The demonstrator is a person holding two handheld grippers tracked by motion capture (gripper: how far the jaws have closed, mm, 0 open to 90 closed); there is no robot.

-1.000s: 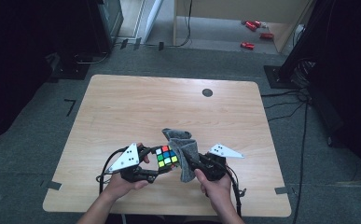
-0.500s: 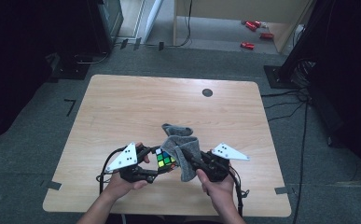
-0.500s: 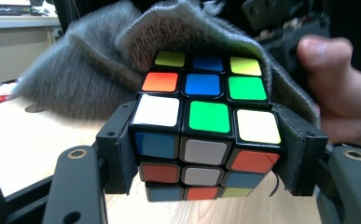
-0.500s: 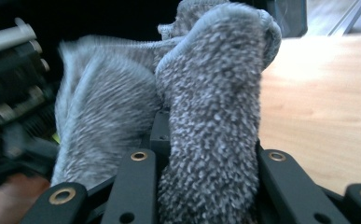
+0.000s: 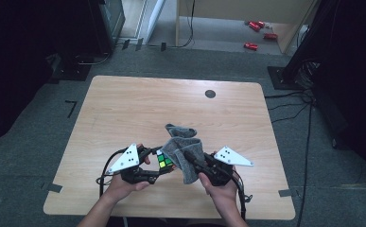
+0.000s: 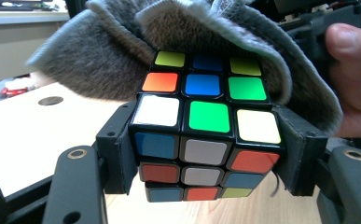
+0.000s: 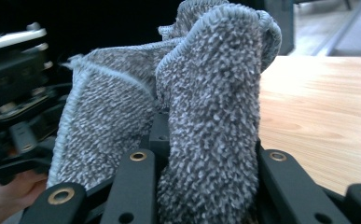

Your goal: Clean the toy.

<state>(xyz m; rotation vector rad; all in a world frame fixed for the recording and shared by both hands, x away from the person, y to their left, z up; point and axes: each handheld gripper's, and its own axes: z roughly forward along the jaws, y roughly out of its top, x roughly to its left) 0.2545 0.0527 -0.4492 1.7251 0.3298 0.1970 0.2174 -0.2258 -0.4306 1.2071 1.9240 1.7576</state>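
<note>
Over the table (image 5: 124, 109), left jaws clamp the cube (image 6: 205, 135); right jaws pinch the cloth (image 7: 206, 130).

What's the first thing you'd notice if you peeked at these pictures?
The colourful puzzle cube jumps out first, squeezed between the black fingers of the left gripper near the front edge of the wooden table. Right beside it, a fluffy grey cloth is bunched up in the right gripper and drapes over the top of the cube.
</note>
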